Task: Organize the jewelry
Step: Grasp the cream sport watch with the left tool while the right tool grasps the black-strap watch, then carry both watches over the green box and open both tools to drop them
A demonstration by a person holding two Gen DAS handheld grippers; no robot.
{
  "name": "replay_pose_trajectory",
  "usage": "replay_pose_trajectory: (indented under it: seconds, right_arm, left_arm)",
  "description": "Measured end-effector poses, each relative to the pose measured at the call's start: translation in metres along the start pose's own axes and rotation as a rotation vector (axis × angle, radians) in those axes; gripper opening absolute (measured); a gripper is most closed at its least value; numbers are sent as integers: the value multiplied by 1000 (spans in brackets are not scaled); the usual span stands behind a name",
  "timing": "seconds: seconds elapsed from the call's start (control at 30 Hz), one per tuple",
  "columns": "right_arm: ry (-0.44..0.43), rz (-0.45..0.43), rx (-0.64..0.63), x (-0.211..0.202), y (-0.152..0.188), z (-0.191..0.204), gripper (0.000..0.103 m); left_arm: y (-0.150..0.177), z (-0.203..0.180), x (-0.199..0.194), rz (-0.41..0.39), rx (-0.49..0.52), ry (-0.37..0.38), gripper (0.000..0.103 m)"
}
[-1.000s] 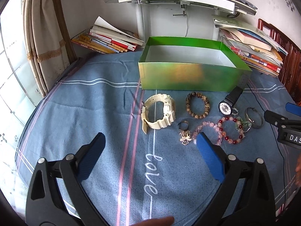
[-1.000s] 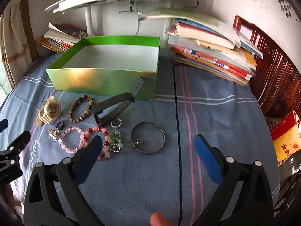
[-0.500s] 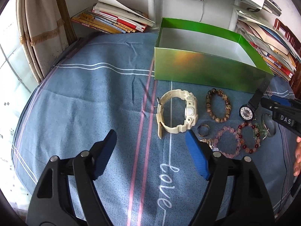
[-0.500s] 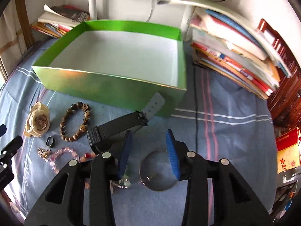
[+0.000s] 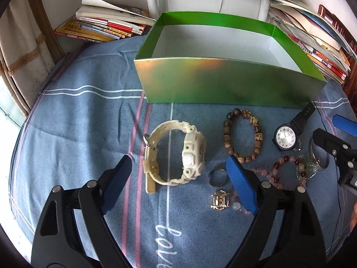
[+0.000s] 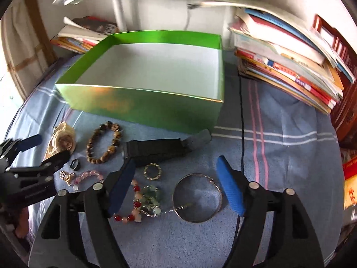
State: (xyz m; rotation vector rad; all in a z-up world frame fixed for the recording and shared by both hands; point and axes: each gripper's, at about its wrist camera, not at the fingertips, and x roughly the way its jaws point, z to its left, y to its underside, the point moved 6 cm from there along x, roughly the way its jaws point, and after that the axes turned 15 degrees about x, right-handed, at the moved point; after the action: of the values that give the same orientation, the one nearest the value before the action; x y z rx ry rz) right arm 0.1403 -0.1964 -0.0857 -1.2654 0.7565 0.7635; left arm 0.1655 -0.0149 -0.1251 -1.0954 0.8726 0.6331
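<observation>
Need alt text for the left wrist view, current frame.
The open left tool hovers over a cream watch lying on a blue cloth, in front of an empty green box. To its right lie a brown bead bracelet, a black watch and a ring.

Beside the green box, the book stack is smeared by blur in the right wrist view. Nearer than the box, the pink bead bracelet is partly hidden behind the left gripper's blue finger. The right gripper is cut off by the left view's edge.
</observation>
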Motion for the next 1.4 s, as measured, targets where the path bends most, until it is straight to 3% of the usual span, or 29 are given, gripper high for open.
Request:
replay_pose_trajectory:
  seconds: [0.17, 0.3, 0.43, 0.5, 0.53, 0.6, 0.67, 1.07, 1.3, 1.4]
  right_arm:
    - [0, 13, -98, 14, 2, 26, 75]
    - [3, -6, -168, 25, 1, 40, 75]
    - [33, -8, -254, 42, 5, 53, 74]
    - [50, -5, -256, 48, 8, 52, 57]
    - [34, -6, -254, 46, 8, 52, 55]
    - [-4, -2, -241, 41, 6, 51, 41]
    - [0, -31, -236, 34, 2, 49, 37]
    - [-61, -65, -16, -5, -22, -2, 31]
    - [29, -131, 52, -31, -31, -38, 31]
    - [61, -113, 45, -28, -24, -43, 31]
  left_arm:
    - [0, 2, 19, 38, -12, 0, 85]
    - [3, 7, 22, 35, -40, 44, 63]
    - [6, 11, 21, 27, -43, 48, 59]
    - [9, 11, 20, 25, -44, 46, 58]
    - [10, 12, 19, 25, -47, 47, 58]
    - [13, 14, 17, 26, -57, 46, 58]
    - [16, 18, 14, 25, -69, 41, 58]
    - [29, 30, -2, 6, -104, 28, 58]
    - [29, 34, -22, -40, -103, 14, 58]
    - [29, 31, -27, -50, -95, 13, 58]
